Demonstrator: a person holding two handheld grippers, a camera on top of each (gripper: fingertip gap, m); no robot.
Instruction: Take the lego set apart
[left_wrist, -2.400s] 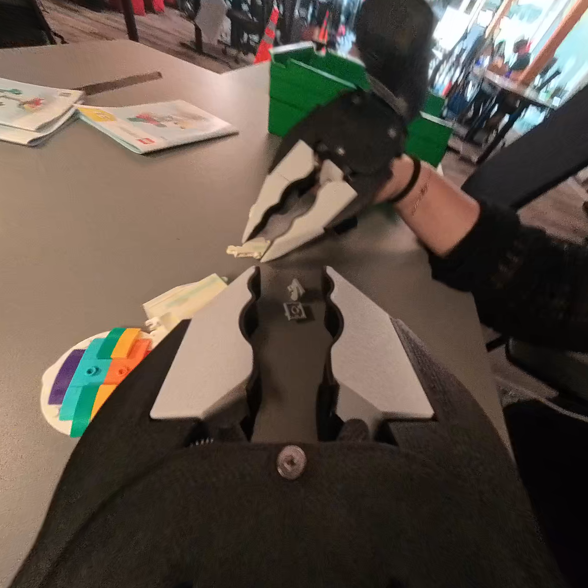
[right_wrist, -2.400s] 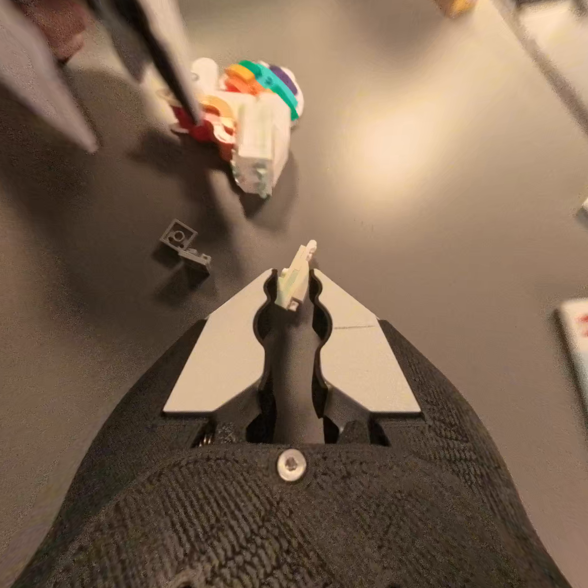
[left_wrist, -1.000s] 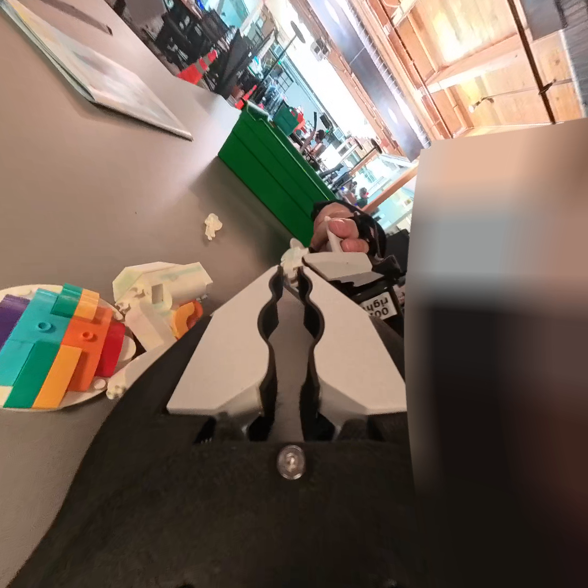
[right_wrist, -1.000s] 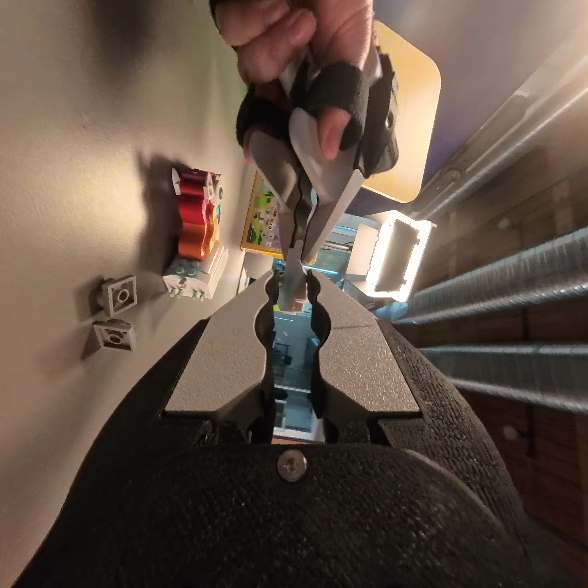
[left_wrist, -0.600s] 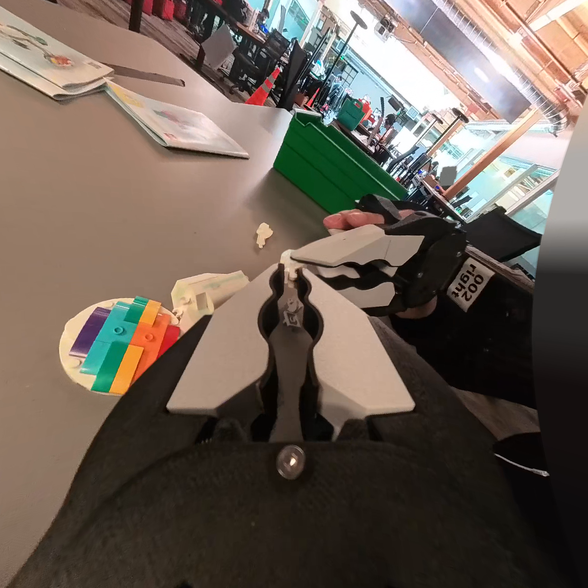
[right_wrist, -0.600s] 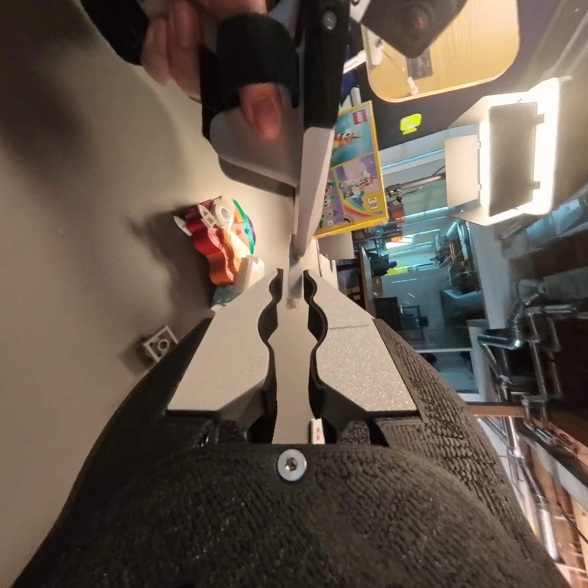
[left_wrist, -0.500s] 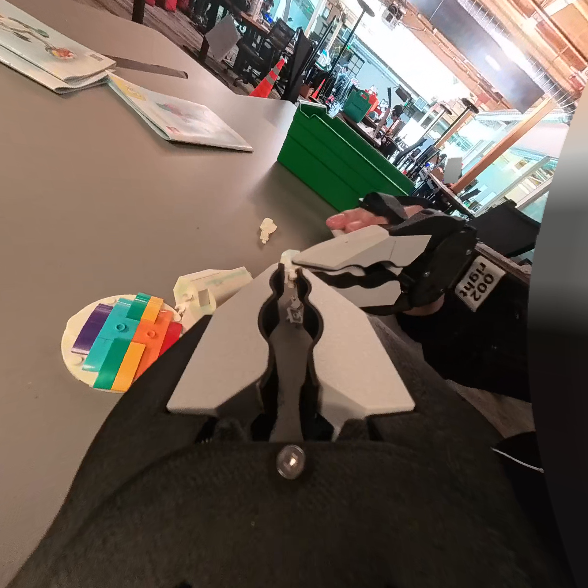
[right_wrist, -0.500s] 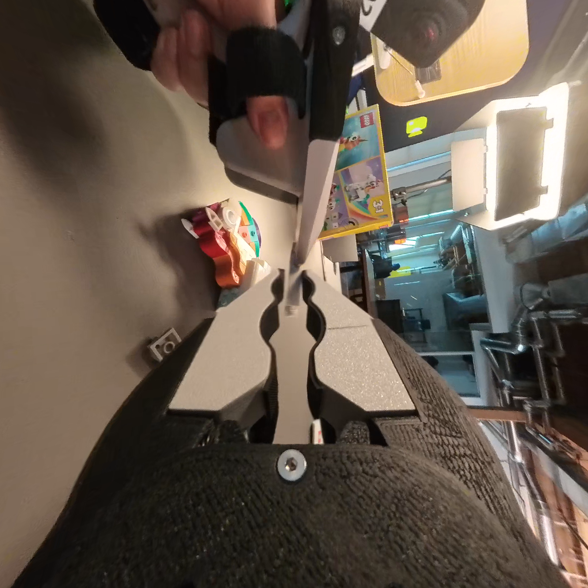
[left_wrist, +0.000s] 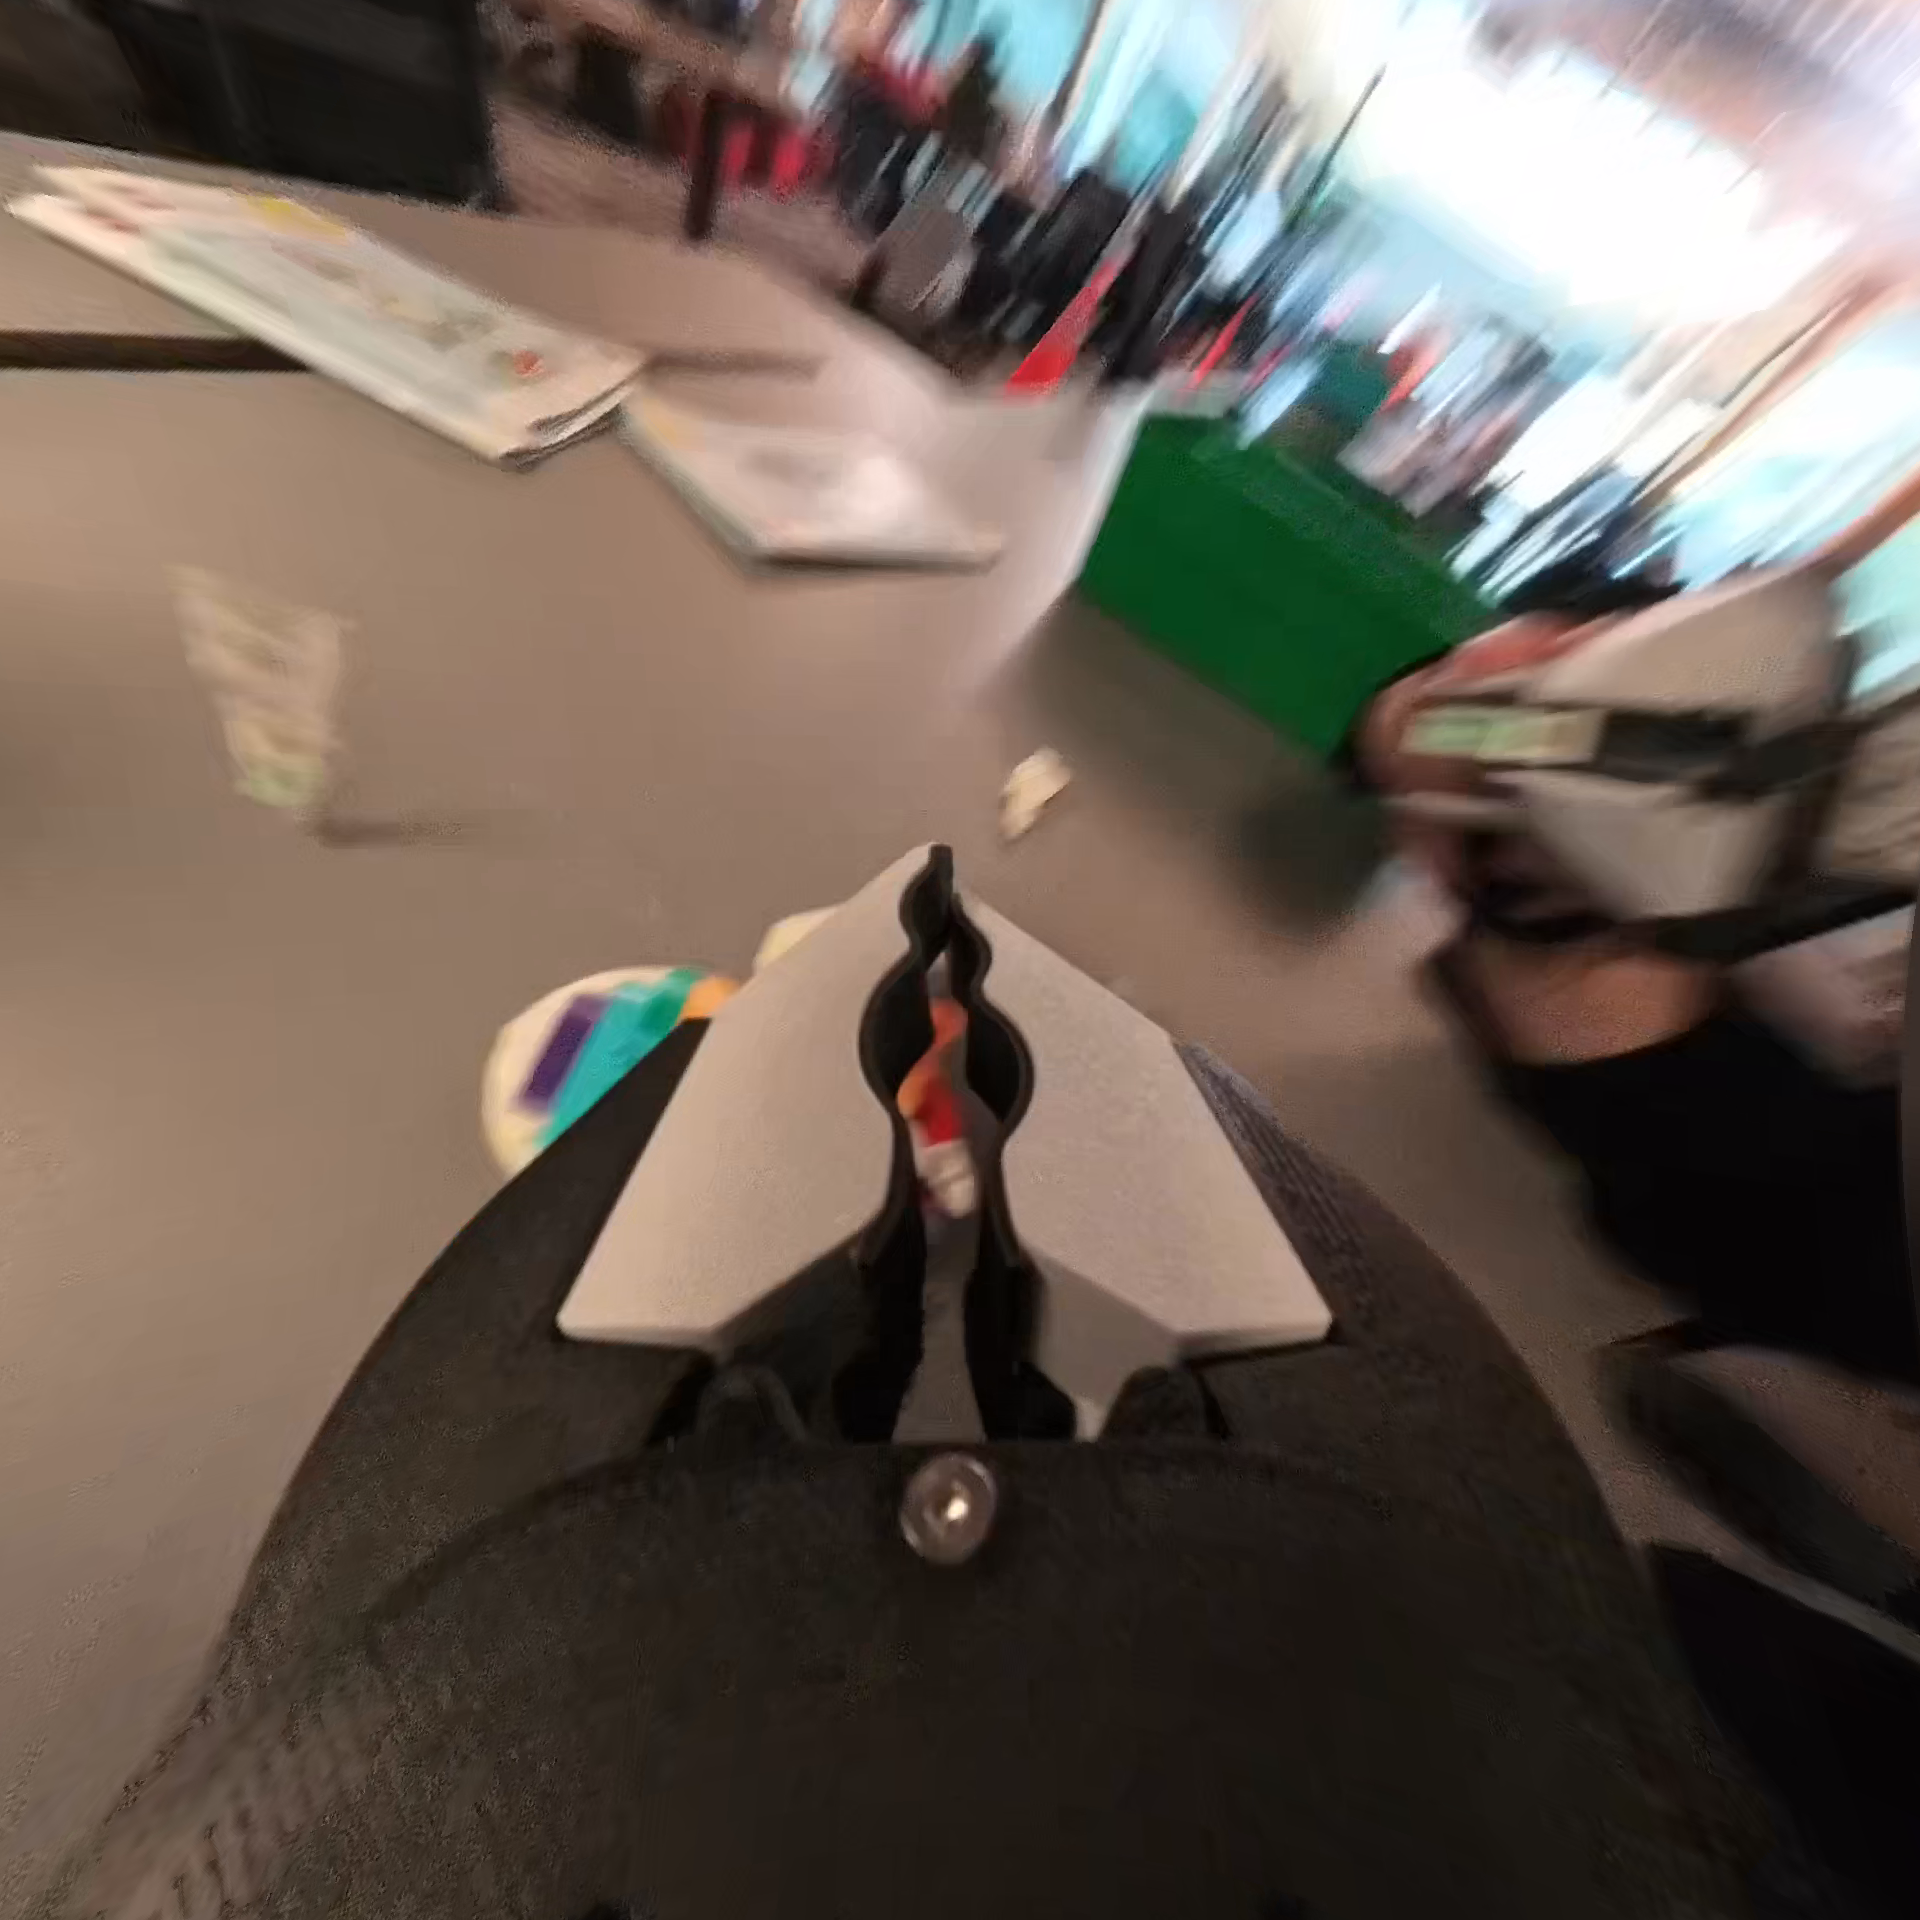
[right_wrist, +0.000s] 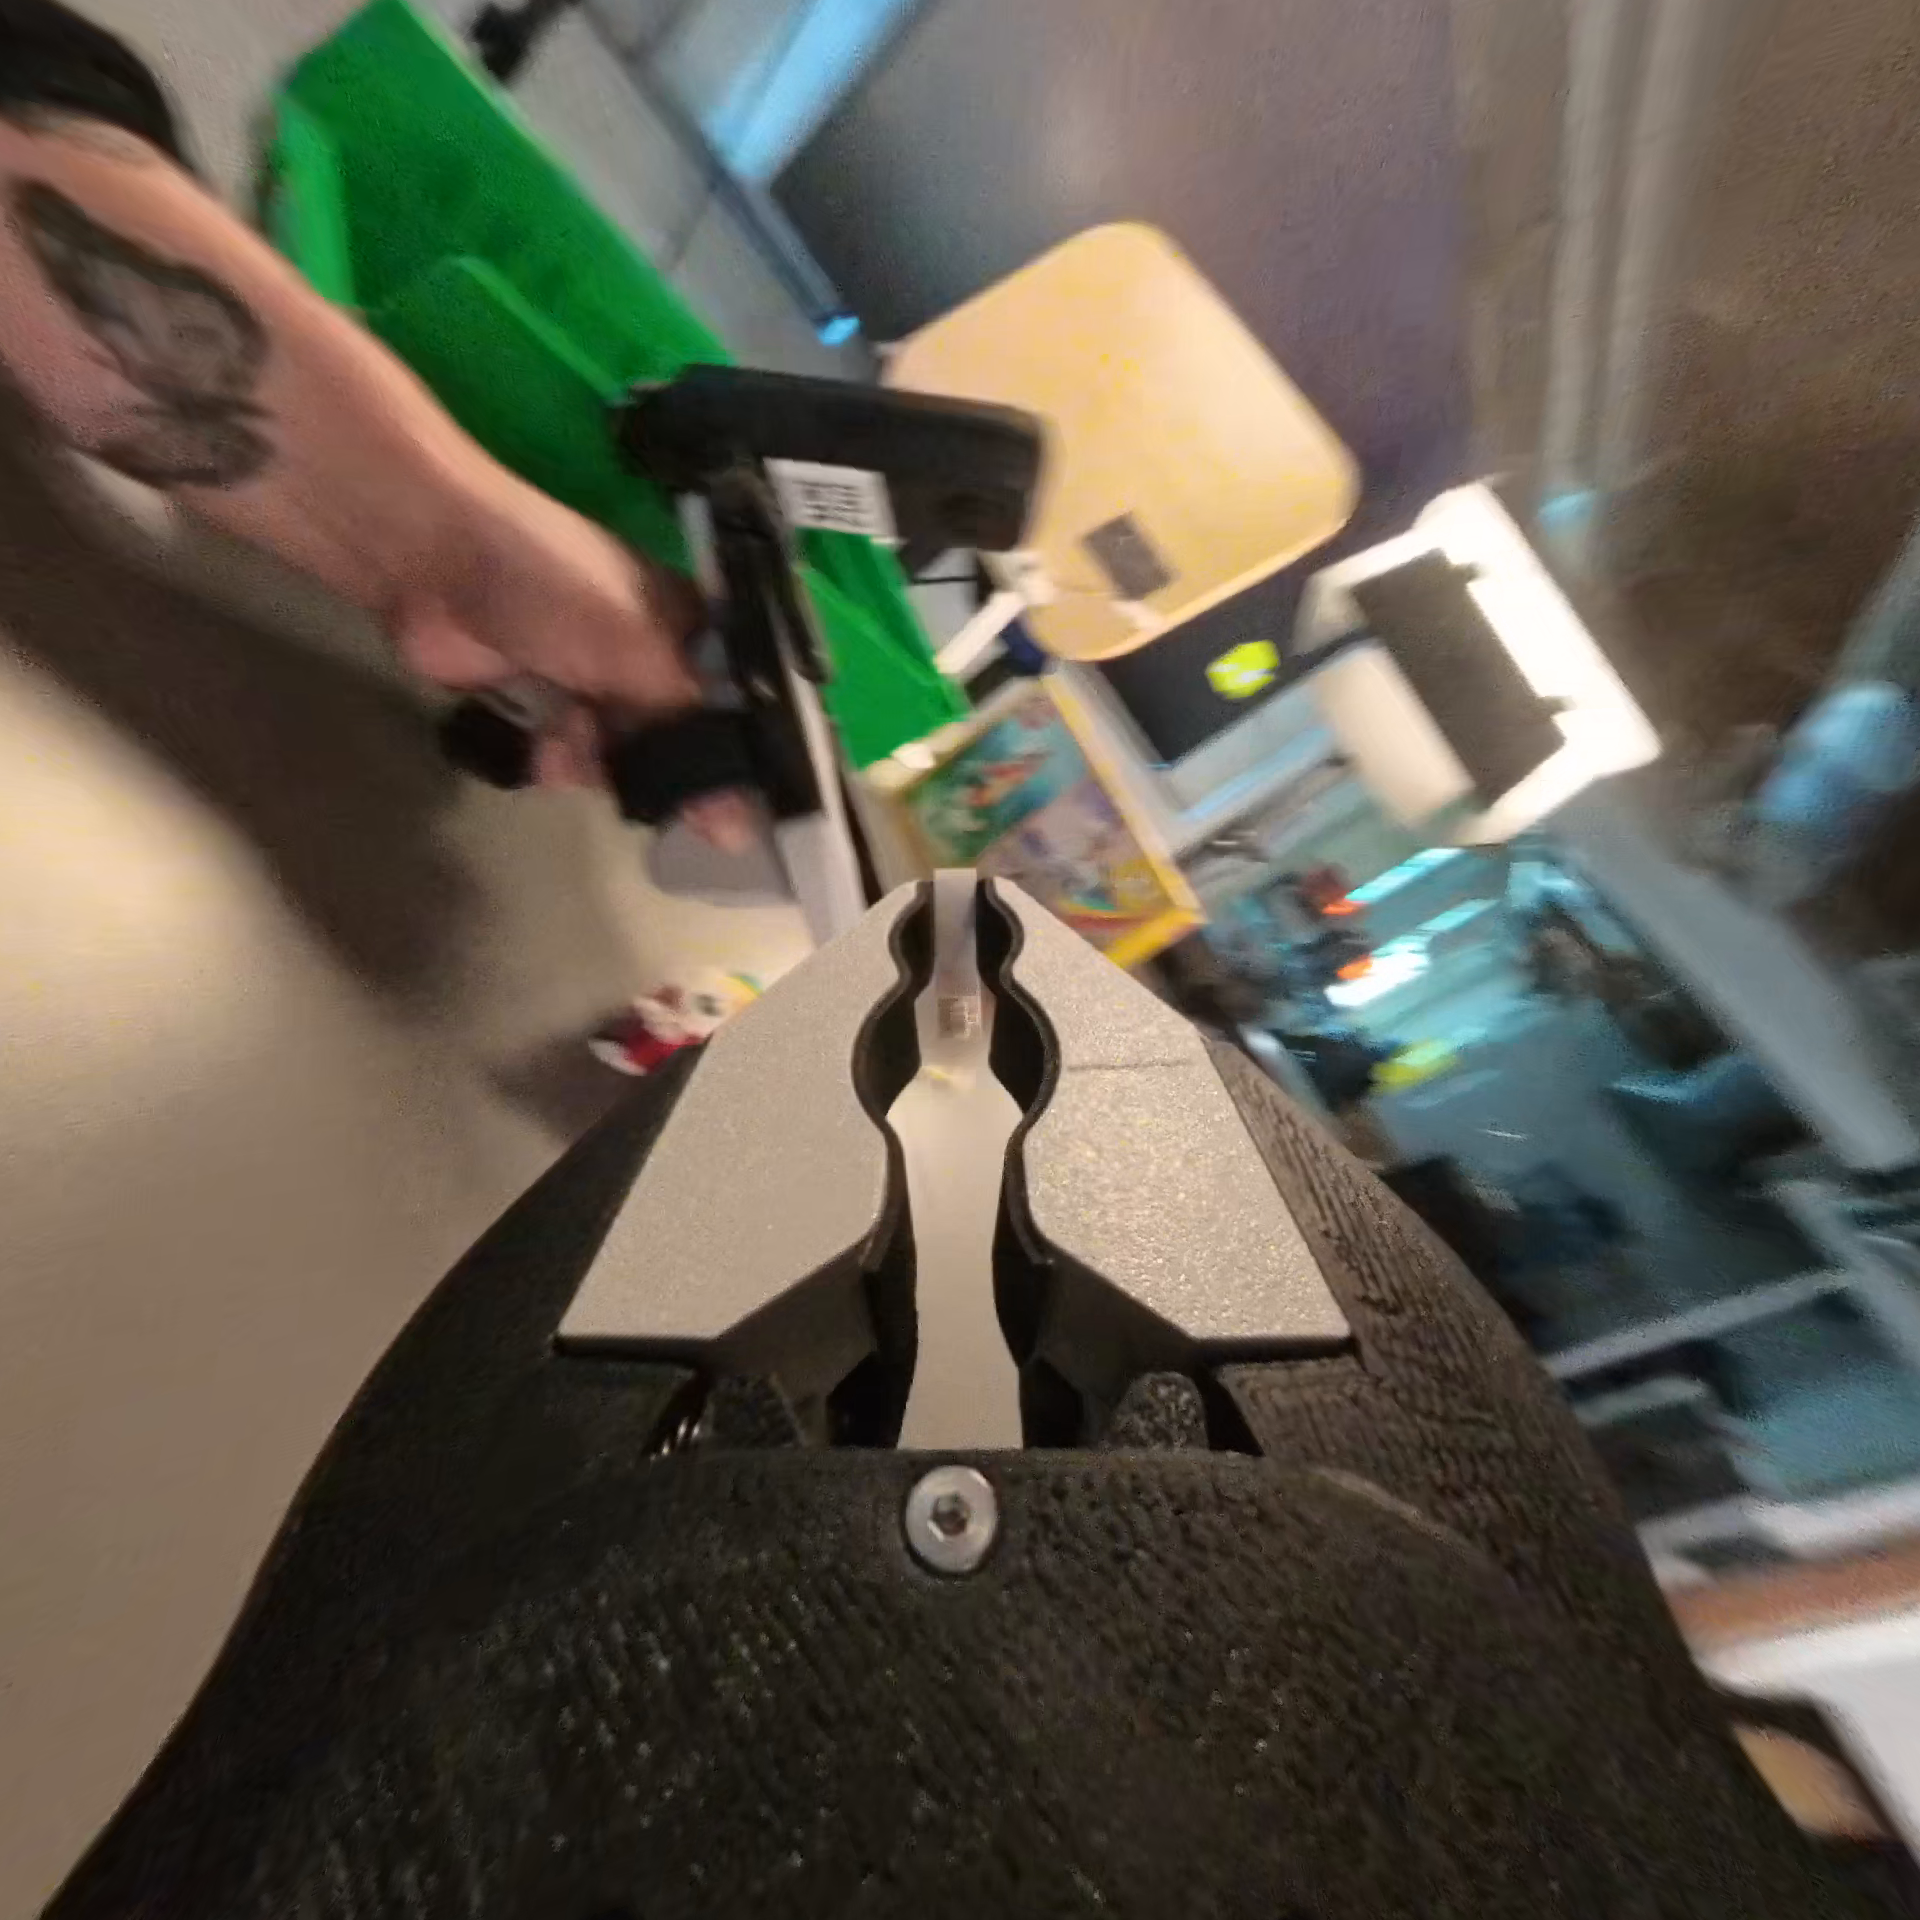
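- The left gripper (left_wrist: 940, 868) has its jaws pressed together at the tips with nothing visible between them; it hangs above the grey worktop (left_wrist: 520, 727), and this view is smeared by motion blur.
- Under and just left of that gripper lies the lego set (left_wrist: 582, 1049): a round white plate carrying purple, teal and orange bricks, with red and orange parts showing through the gap between the jaws.
- A small white lego piece (left_wrist: 1034, 790) lies alone on the worktop, farther off and slightly right of the left gripper's tip.
- A green bin (left_wrist: 1268, 613) stands at the far right of the worktop, and instruction booklets (left_wrist: 343, 301) lie at the far left.
- The right gripper (right_wrist: 954, 891) has its jaws narrow, clamped on a thin pale lego piece (right_wrist: 954, 961) that stands lengthwise between the tips.
- In the right wrist view the camera is tilted; the lego set (right_wrist: 681, 1013) shows as a blurred red and white cluster on the worktop, left of the right gripper and well apart from the held piece.
- In that view a person's hand (right_wrist: 540, 644) holds the left gripper's black handle to the far left, above the worktop.
- A colourful box (right_wrist: 1039, 831) stands beyond the right gripper's tips, next to the green bin (right_wrist: 499, 312).
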